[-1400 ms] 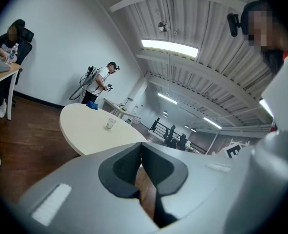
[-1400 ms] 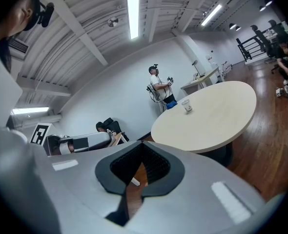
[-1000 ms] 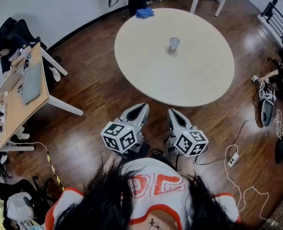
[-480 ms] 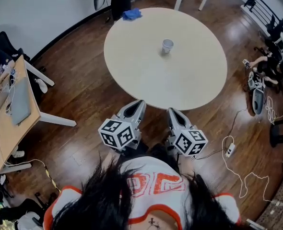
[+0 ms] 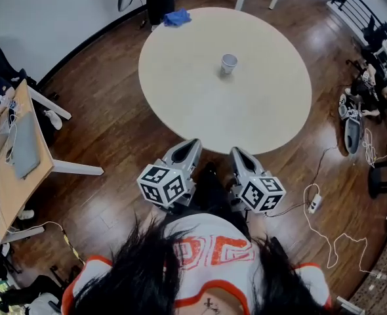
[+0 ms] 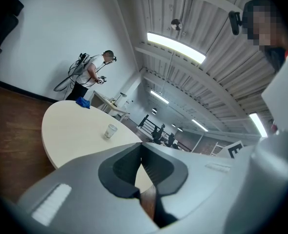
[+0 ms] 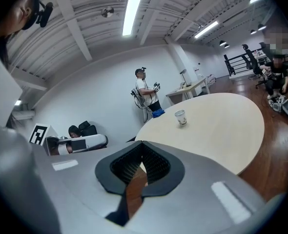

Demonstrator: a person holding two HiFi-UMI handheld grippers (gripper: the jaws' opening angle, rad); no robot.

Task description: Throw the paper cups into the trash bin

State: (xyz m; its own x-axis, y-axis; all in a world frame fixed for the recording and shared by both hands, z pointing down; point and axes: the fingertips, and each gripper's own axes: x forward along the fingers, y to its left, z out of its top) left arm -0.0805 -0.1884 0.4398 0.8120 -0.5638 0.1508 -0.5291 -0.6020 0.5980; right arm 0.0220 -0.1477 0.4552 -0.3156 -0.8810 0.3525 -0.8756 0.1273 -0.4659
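Note:
A white paper cup (image 5: 228, 62) stands upright on the far half of the round cream table (image 5: 187, 104). My left gripper (image 5: 189, 147) and right gripper (image 5: 237, 154) are side by side over the wooden floor at the table's near edge, well short of the cup. Both are shut, jaw tips touching with nothing between them. In the left gripper view the cup (image 6: 111, 130) stands beyond the left gripper (image 6: 141, 145). In the right gripper view the cup (image 7: 181, 117) is far past the right gripper (image 7: 141, 144).
A blue cloth (image 5: 176, 18) lies on the table's far edge, near a standing person (image 7: 146, 94). A wooden desk (image 5: 16, 156) stands at the left. Cables and a power strip (image 5: 315, 202) lie on the floor at the right, near seated people (image 5: 370, 77).
The view has shifted so the table and cup sit slightly further left in the frame. Both grippers have stayed shut and side by side at the table's near edge.

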